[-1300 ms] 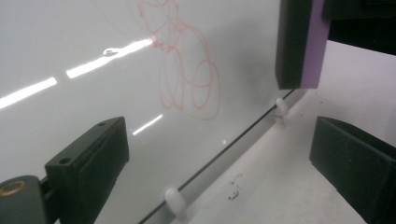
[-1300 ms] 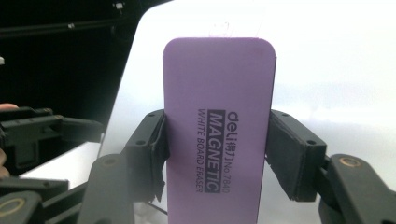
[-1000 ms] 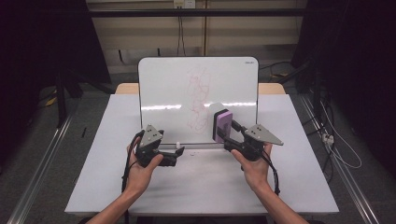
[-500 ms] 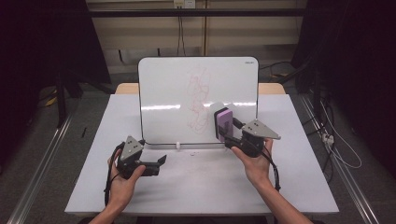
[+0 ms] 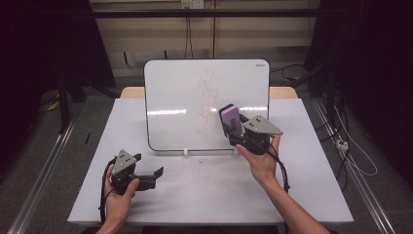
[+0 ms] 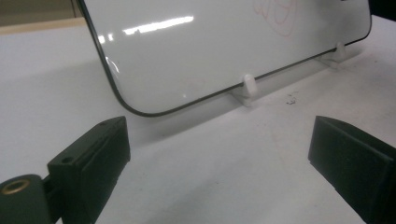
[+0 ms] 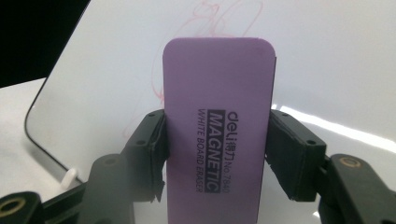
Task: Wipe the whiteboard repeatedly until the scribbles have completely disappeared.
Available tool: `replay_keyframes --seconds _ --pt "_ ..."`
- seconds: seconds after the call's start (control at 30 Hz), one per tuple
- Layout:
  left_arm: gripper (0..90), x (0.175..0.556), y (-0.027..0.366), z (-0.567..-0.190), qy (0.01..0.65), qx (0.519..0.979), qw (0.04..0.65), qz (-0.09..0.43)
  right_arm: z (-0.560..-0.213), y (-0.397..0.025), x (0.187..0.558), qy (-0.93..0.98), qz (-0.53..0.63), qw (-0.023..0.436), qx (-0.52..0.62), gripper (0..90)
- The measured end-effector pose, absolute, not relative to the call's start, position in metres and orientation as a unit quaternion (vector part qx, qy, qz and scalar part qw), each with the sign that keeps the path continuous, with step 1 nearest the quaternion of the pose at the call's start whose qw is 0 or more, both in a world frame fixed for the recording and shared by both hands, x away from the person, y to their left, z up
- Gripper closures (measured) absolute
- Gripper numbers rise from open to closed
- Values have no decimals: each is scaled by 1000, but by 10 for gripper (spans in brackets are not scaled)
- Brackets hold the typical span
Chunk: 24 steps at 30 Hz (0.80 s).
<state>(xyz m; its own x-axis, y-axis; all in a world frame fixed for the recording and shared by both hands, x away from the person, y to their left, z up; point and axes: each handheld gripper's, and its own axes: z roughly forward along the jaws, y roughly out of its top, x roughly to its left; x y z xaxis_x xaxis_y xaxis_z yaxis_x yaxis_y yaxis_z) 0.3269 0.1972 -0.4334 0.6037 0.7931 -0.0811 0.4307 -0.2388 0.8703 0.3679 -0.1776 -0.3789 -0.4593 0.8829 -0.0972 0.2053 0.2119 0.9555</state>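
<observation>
The left gripper hovers low over the white table with its jaws wide and empty, well clear of the glossy white rectangular whiteboard propped upright on small white plastic feet, so nothing braces that board. Further right, the right gripper clamps the purple rectangular magnetic eraser by its long sides, right at the faint red scribble (contact cannot be told). My judgement: a hard wipe could tip the unbraced board backward, or twist the eraser in its grip.
</observation>
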Motion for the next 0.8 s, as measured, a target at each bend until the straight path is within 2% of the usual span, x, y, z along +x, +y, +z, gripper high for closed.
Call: replay_keyframes --seconds 0.43,0.8 --pt "54 329 202 -432 407 754 477 197 -357 -156 392 727 426 400 359 414" --pt "53 330 202 -432 404 755 477 199 -351 -135 409 758 369 416 341 415"
